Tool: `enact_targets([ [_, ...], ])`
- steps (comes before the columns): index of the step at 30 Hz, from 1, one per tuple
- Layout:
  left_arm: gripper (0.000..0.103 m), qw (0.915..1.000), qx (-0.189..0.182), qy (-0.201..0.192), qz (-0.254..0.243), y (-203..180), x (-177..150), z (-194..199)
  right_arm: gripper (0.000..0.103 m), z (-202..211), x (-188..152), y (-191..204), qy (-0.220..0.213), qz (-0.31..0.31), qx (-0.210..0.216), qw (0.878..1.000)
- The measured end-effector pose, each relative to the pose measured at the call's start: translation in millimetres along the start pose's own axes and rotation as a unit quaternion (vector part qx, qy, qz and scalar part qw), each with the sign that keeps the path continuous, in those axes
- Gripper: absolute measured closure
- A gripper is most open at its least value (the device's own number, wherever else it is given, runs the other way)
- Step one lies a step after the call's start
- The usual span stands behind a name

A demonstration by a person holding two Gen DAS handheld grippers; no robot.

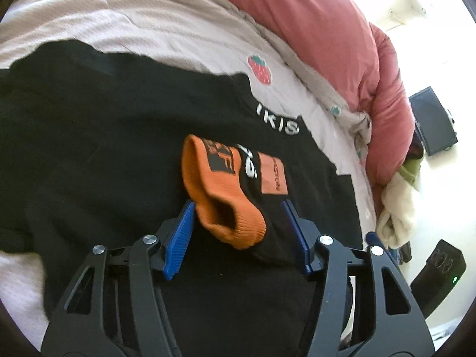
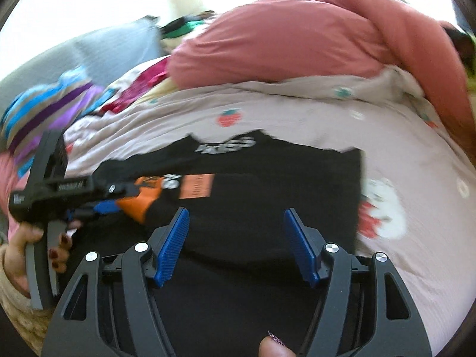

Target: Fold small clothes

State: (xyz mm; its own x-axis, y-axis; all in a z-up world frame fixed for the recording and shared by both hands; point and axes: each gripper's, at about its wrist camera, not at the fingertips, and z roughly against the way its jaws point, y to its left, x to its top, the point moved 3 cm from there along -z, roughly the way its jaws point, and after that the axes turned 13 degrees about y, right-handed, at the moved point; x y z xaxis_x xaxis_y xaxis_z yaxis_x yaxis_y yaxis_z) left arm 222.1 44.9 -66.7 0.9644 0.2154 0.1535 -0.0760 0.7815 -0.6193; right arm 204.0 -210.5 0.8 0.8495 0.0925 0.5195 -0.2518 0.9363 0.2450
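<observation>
An orange and black sock (image 1: 220, 178) lies on a black T-shirt (image 1: 104, 134) that is spread flat on the bed. My left gripper (image 1: 239, 208) has its blue pads against both sides of the sock's cuff end, and the orange cuff bulges between them. In the right wrist view the left gripper (image 2: 119, 205) comes in from the left, held by a hand (image 2: 59, 247), with the sock (image 2: 148, 196) in its jaws. My right gripper (image 2: 235, 217) stands open above the near part of the T-shirt (image 2: 267, 184), with nothing between its pads.
The pale sheet (image 1: 178, 29) with strawberry prints covers the bed. A red duvet (image 2: 297, 44) is heaped along the far side. Striped, coloured clothes (image 2: 44, 104) lie at the far left. Cream cloth (image 1: 398, 208) hangs off the bed's edge above a black box (image 1: 434, 122) on the floor.
</observation>
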Motion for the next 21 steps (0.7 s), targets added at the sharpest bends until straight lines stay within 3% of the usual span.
enact_targets([
  [1,0.054,1.0,0.006,0.001,-0.005,-2,0,-3,0.038,4,-1,-9,-0.003,-0.015,0.001,1.0],
  [3,0.075,0.9998,0.019,-0.005,-0.011,-4,0,-8,0.038,10,-3,-24,-0.007,-0.039,0.0,0.999],
  [4,0.091,0.9996,0.023,-0.012,-0.013,-5,0,-8,0.038,12,-4,-29,-0.008,-0.045,-0.002,0.999],
  [5,0.093,0.9993,0.027,-0.019,-0.017,-7,1,-6,0.038,14,-4,-34,-0.01,-0.05,-0.005,0.999],
  [14,0.098,0.9928,0.042,-0.095,-0.06,-17,-1,44,0.038,13,-8,-54,-0.003,-0.069,-0.035,0.997],
  [18,0.097,0.9928,0.053,-0.087,-0.063,-11,-2,52,0.038,5,-5,-48,0.005,-0.063,-0.051,0.997],
  [21,0.092,0.9923,0.072,-0.089,-0.047,-2,-2,54,0.038,-7,0,-38,0.015,-0.047,-0.063,0.997],
])
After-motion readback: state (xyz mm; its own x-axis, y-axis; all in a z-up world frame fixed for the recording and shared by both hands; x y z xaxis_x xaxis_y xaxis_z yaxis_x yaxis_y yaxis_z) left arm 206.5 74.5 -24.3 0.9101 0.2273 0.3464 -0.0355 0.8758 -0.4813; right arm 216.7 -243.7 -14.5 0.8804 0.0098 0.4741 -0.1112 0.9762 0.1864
